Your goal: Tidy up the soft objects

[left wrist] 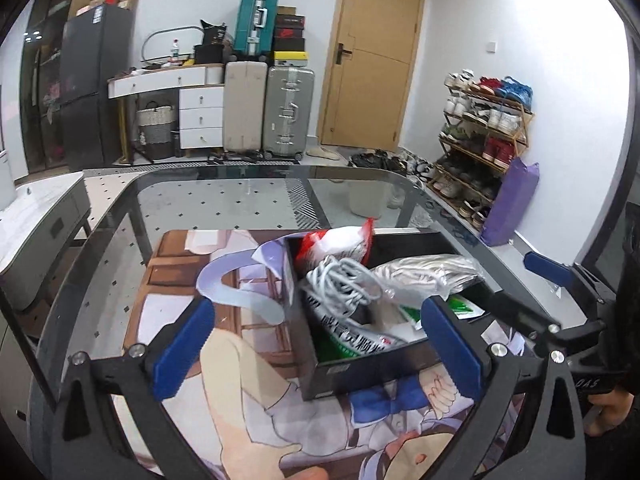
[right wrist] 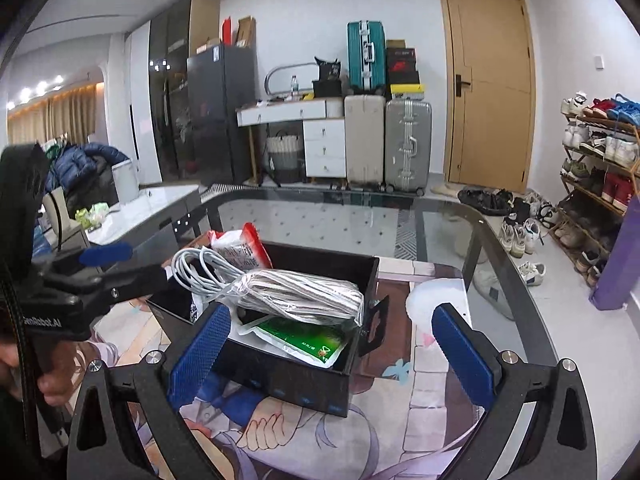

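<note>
A black open box [left wrist: 360, 376] stands on a printed cartoon mat [left wrist: 224, 368] on the glass table. It holds a red-and-white packet [left wrist: 340, 244], a coil of white cable [left wrist: 340, 284], a clear bag of striped cloth [left wrist: 428, 276] and a green packet [left wrist: 464, 306]. My left gripper [left wrist: 318, 320] is open just in front of the box, with nothing pressed between its blue pads. My right gripper [right wrist: 332, 320] is open too, at the box [right wrist: 288, 384] front, its left pad over the near corner. The cable [right wrist: 208, 268] and cloth bag [right wrist: 296, 296] lie on top.
The glass table's rounded rim [left wrist: 248, 174] curves behind the box. A white side table [right wrist: 132, 216] stands to the left. Suitcases [left wrist: 288, 112], a door [left wrist: 372, 60], a shoe rack [left wrist: 480, 132] and a purple bag [left wrist: 508, 204] line the far walls.
</note>
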Tool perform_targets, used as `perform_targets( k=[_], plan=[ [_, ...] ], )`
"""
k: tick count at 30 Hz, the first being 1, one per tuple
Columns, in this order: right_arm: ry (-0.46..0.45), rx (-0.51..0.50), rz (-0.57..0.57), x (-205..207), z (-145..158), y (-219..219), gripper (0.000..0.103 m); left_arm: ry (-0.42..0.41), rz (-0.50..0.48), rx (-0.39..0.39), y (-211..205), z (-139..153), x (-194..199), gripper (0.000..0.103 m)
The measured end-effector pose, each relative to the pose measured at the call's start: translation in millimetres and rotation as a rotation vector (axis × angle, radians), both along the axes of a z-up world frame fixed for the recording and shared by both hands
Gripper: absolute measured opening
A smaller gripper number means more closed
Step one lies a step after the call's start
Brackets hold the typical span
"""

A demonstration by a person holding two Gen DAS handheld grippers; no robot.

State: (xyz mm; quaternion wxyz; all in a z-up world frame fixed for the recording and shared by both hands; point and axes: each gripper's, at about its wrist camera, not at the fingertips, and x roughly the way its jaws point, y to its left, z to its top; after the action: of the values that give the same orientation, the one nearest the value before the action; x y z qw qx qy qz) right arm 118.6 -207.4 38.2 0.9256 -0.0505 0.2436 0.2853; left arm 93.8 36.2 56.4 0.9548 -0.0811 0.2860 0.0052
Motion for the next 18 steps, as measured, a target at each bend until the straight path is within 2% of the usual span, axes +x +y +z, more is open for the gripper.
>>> perform_targets(
  k=[9, 18],
  plan=[
    [-0.020, 0.016, 0.043, -7, -7, -3, 0.102, 0.002, 0.039, 0.010, 7, -19, -1, 0.103],
    [-0.040, 0.023, 0.036, -12, -14, 1, 0.102, -0.034, 0.036, 0.052, 1, -23, -5, 0.103]
  ],
)
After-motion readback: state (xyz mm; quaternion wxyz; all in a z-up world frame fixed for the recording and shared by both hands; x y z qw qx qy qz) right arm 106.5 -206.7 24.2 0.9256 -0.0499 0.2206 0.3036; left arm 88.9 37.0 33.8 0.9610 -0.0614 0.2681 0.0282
